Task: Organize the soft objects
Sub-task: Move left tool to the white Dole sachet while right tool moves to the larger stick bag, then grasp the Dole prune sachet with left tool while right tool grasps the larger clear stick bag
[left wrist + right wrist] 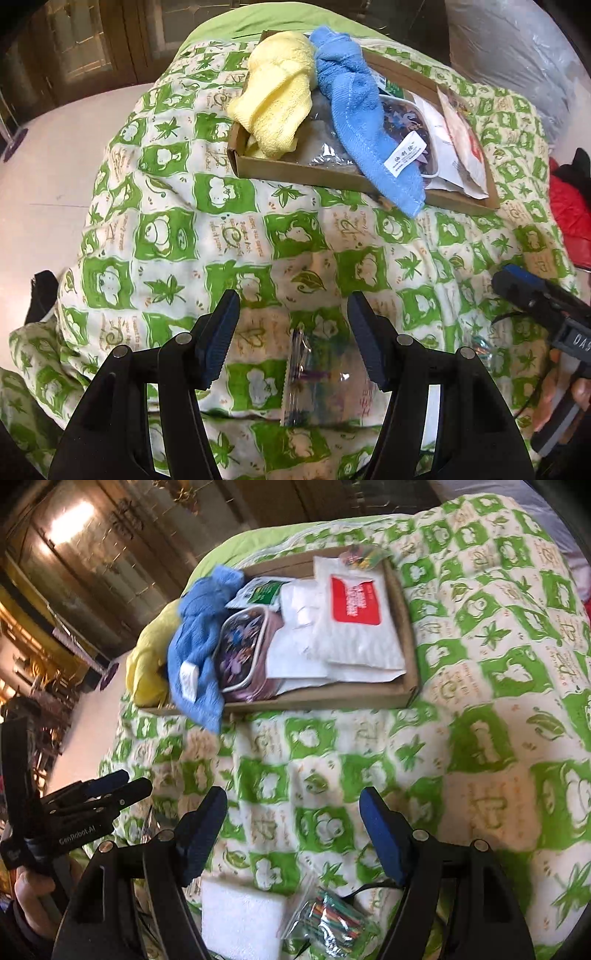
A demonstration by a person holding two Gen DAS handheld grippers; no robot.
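Crumpled yellow towel [275, 99] and blue towel [354, 110] drape over cardboard tray [332, 184], upper centre; left gripper [291, 328] and right gripper [293, 819] jaws apart, empty.

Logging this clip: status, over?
Both claws, left and right, open, empty. Clear bag under left; box holds towels. Nothing blocking.

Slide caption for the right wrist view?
Open right gripper above white sponge and bagged sticks; filled cardboard box beyond.
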